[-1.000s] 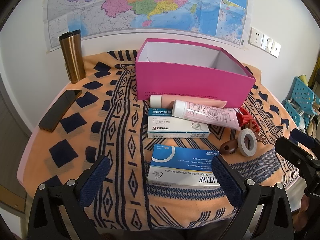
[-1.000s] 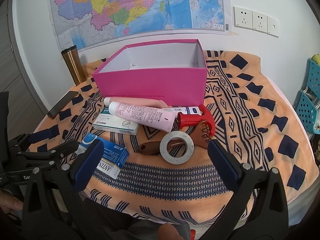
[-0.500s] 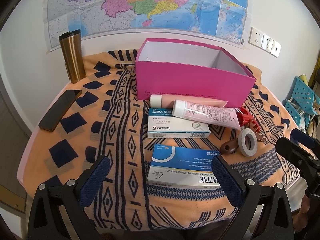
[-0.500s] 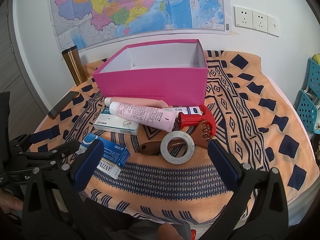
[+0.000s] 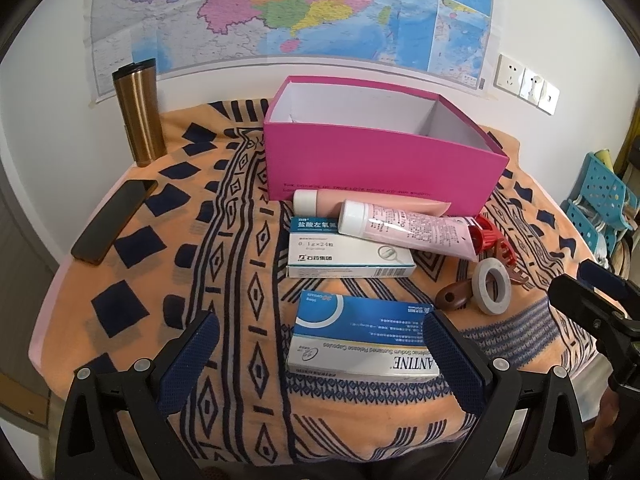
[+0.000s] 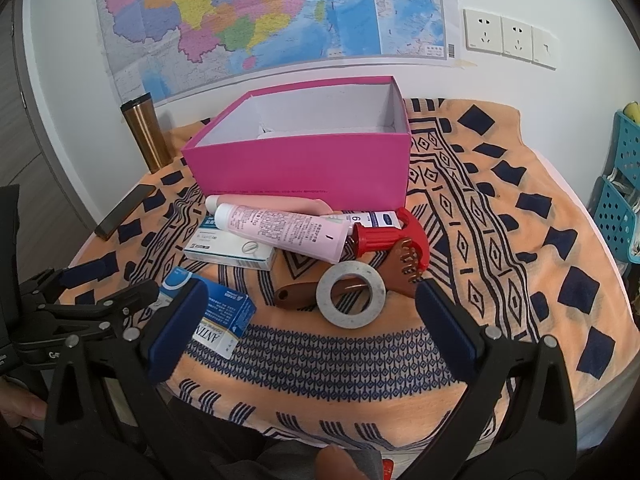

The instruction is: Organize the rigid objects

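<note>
Hovering with left gripper [image 5: 320, 344] fingers apart over the blue medicine box [image 5: 362, 336], right gripper [image 6: 308, 328] likewise spread near the tape roll [image 6: 351, 295], both aiming toward the pink box [image 6: 304, 168].

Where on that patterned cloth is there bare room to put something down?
Bare cloth lies right of the open pink cardboard box and between the black phone and the white medicine carton. It is crowded before the box, round the grey tape ring.
</note>
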A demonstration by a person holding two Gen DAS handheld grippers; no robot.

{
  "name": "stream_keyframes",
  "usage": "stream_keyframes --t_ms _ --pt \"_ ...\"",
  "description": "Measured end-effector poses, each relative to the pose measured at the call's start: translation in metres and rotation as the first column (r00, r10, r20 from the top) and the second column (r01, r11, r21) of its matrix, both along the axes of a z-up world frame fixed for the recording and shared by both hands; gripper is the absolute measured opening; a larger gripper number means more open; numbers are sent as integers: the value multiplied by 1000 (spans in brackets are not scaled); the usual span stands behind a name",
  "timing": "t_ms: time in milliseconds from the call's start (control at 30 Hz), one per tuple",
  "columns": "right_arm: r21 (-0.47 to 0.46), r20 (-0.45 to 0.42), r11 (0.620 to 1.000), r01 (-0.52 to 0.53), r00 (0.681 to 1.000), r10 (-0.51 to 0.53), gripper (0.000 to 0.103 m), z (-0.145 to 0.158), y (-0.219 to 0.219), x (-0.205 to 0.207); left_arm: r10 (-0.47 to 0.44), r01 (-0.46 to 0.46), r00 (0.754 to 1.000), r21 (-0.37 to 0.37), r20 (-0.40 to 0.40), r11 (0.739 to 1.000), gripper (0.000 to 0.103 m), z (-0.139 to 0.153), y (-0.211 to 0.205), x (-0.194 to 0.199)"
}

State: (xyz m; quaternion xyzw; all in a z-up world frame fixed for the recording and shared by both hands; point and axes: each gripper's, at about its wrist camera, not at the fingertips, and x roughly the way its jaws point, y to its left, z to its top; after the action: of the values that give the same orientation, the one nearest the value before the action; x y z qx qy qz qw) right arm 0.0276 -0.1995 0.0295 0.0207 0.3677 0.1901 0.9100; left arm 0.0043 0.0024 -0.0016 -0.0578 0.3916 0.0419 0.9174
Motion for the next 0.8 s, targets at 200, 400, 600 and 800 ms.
stream_keyframes --t_ms 200,400,600,800 --pt "9 -5 1000 3 1000 -3 103 -4 -3 3 -1 1 1000 -24 1 1000 103 -4 2 4" --pt "16 -26 1000 8 1000 -8 103 -13 -5 11 -6 6 1000 -18 7 1000 103 -6 0 9" --pt "15 -25 1000 12 1000 -11 98 -15 -4 18 -22 22 1000 -15 7 1000 103 -7 -2 14" --pt "20 -51 1000 3 999 -2 96 -23 -4 23 -34 34 999 -11 -6 999 102 -13 -4 18"
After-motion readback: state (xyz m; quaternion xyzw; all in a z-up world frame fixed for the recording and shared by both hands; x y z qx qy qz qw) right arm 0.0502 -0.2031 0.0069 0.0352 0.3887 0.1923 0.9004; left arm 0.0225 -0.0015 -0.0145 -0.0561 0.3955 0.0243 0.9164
